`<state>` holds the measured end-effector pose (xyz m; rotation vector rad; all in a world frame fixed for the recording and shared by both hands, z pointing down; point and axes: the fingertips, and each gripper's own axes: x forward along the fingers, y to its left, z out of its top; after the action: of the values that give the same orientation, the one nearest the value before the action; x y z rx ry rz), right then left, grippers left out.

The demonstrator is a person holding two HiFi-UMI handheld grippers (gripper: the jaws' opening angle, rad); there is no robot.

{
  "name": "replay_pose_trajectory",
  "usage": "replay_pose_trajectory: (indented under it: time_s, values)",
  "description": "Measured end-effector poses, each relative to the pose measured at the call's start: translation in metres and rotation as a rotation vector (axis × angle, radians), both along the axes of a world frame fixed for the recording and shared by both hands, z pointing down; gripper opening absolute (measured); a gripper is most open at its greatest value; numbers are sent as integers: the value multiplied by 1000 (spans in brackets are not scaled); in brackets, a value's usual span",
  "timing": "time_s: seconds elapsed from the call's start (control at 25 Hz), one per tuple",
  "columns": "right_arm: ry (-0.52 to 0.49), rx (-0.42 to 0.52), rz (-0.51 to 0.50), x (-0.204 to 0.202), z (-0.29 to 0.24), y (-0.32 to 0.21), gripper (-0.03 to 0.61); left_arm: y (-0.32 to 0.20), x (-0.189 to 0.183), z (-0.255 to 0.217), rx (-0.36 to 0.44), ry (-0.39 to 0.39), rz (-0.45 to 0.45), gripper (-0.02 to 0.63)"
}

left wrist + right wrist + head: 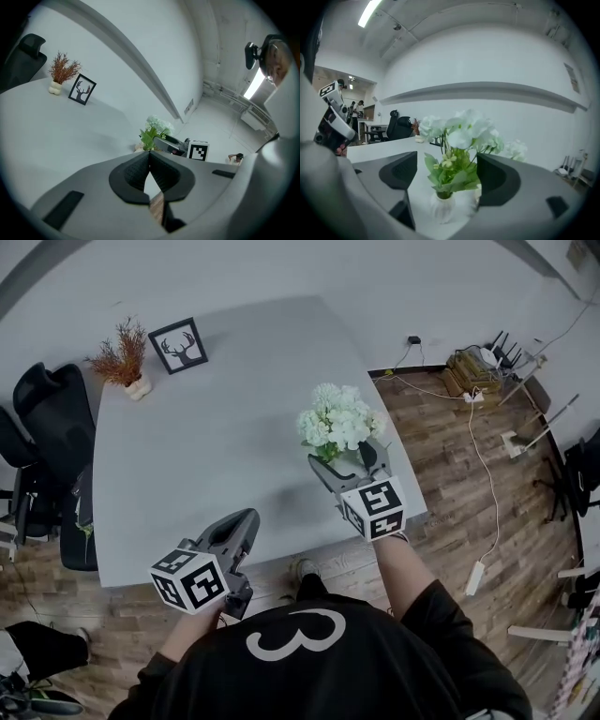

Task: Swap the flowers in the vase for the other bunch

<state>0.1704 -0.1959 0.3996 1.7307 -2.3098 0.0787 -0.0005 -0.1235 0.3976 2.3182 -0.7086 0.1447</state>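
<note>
Right gripper view: the right gripper (446,174) was spread around white flowers (461,131) in a vase (442,207) at the edge of the table (187,456). The soft, light stems (449,157) were judged best pinched low. The left gripper (150,161) was pressed together, empty.

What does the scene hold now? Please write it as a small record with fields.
table: grey
white flowers: in a white vase, near the table's right edge
right gripper: open, jaws either side of the flowers
left gripper: shut, empty
dried bunch: far left corner, in a small pot
deer picture: beside the dried bunch
</note>
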Motion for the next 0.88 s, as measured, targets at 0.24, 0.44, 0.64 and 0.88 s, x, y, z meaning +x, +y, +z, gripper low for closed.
replay_pose_trajectory:
  time_s: [0.24, 0.44, 0.64, 0.88]
  values:
    - [2, -7, 93, 1, -21, 35, 405, 30, -22, -19, 49, 24, 13, 11]
    - [-114, -34, -7, -37, -40, 87, 403, 49, -34, -32, 95, 28, 42, 11]
    - [-261, -91, -221, -91, -56, 150, 400, 71, -33, -44, 122, 54, 75, 11]
    - [-359, -118, -359, -123, -69, 200, 123, 101, -30, -61, 200, 28, 123, 11]
